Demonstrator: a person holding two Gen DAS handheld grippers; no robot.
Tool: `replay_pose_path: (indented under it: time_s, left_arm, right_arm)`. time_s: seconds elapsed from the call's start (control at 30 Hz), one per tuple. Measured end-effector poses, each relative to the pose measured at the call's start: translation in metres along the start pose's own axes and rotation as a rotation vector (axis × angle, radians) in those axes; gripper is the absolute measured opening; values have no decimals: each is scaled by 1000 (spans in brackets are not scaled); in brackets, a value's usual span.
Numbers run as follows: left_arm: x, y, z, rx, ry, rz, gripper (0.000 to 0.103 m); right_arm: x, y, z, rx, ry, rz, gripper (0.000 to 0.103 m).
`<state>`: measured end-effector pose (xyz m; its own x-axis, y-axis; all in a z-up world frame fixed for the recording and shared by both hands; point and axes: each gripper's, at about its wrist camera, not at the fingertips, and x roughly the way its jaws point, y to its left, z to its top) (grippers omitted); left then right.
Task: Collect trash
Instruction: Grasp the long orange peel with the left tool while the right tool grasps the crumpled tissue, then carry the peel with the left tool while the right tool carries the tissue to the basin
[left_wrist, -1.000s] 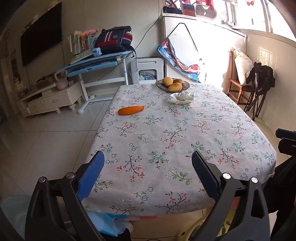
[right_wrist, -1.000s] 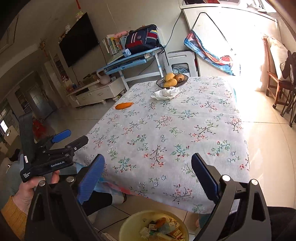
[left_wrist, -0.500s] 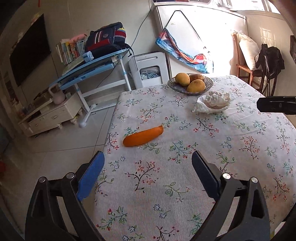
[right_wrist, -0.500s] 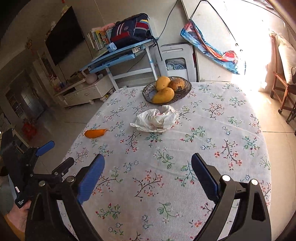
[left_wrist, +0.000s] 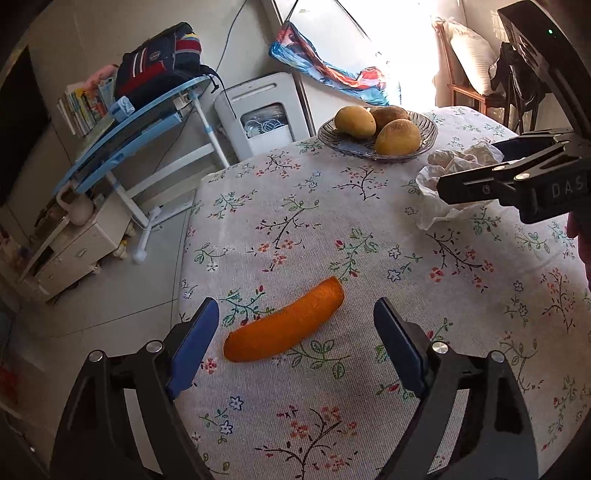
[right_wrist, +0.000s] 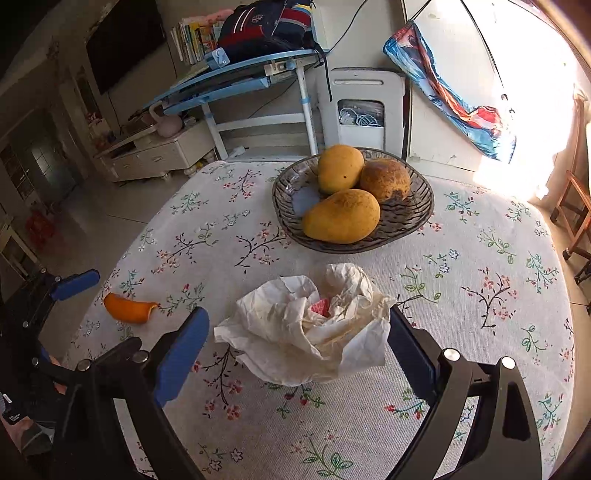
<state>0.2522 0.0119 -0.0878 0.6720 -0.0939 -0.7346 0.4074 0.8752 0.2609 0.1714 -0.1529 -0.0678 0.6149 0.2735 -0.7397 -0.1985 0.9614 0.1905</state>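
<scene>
On the floral table (left_wrist: 295, 206), the left claw (left_wrist: 295, 325), just narrowing, straddles an orange peel (left_wrist: 284, 326) untouched; the right claw (right_wrist: 295, 334), marked "DAS", gapes around crumpled paper (right_wrist: 306, 328).

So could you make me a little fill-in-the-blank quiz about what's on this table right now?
1. The bowl holds ____ mangoes.
2. The left gripper has its open jaws on either side of the ____-coloured peel.
3. The right gripper has its open jaws around the crumpled ____.
4. The tablecloth has a ____ pattern.

Missing words: three; orange; paper; floral
</scene>
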Motion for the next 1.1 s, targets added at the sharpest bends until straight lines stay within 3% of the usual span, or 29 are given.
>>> replay_pose_path:
  time_s: [0.07, 0.13, 0.2, 0.27, 0.4, 0.6, 1.1]
  left_arm:
    - [6, 0, 0, 3, 27, -22, 69]
    - [7, -2, -1, 1, 27, -27, 61]
    - [7, -3, -1, -14, 33, -37, 46]
    - [6, -2, -1, -46, 50, -38, 32]
    - [-1, 3, -4, -130, 69, -64, 17]
    - [-32, -7, -17, -197, 52, -122, 15]
    - [-139, -61, -57, -285, -79, -69, 15]
  right_arm:
    - [4, -1, -1, -16, 19, -4, 88]
    - [9, -4, -2, -23, 48, -11, 72]
    - [10, -9, -8, -19, 61, -16, 47]
    - [4, -14, -15, -18, 51, -14, 40]
    - [-12, -21, -23, 4, 56, 13, 35]
    - [-53, -27, -43, 32, 45, 67, 34]
    - [-133, -12, -103, 96, -36, 155, 34]
